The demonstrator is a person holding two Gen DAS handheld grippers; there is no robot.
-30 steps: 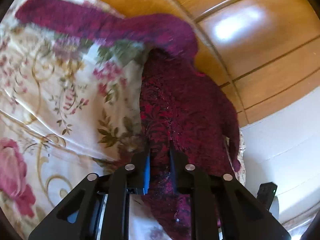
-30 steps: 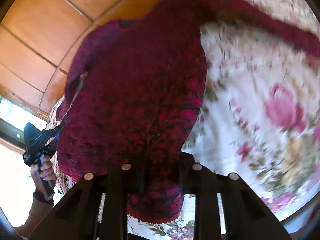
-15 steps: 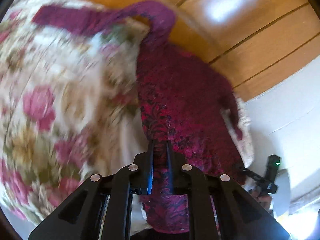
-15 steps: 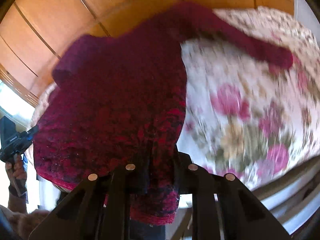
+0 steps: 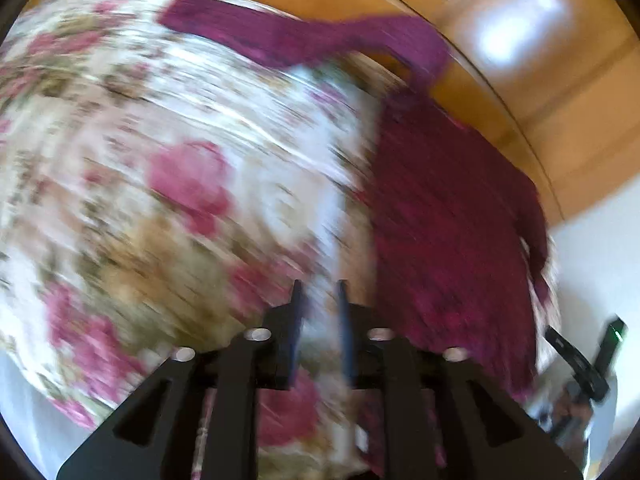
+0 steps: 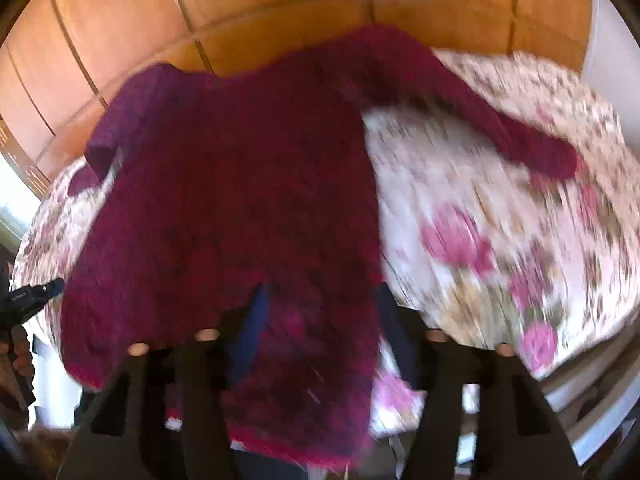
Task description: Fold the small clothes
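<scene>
Left claw [image 5: 320, 284]: black two-finger gripper, blue-lined pads, jaws set a narrow way apart with nothing between them; only blurred bedcover shows in the gap. It hovers over the cloth, touching no garment.

Right claw [image 6: 320, 288]: same make, jaws spread wide. The sweater hem lies across and between the fingers; whether it rests on them or they stand just behind it cannot be told through the blur. No pinch is evident.

Dark red knitted long-sleeved sweater [image 6: 240, 184]: spread flat, front or back up not discernible. From the right claw it lies straight ahead, hem nearest, neck farthest, so its long axis runs along the fingers. From the left claw the body [image 5: 448, 216] lies ahead and to the right, just beside the fingertips but apart from them.

Sleeve, far [image 5: 280, 36]: stretched out ahead and to the left of the left claw, well apart from it. Other sleeve [image 6: 100, 148]: short-looking, ahead-left of the right claw.

Cream bedcover with pink rose print [image 5: 140, 140]: beneath everything.

Polished wooden panelling [image 6: 280, 12]: beyond the sweater's neck end.

Judgement: the right claw is nearer the hem; the outstretched sleeve falls to the left claw, a forward-left reach.
</scene>
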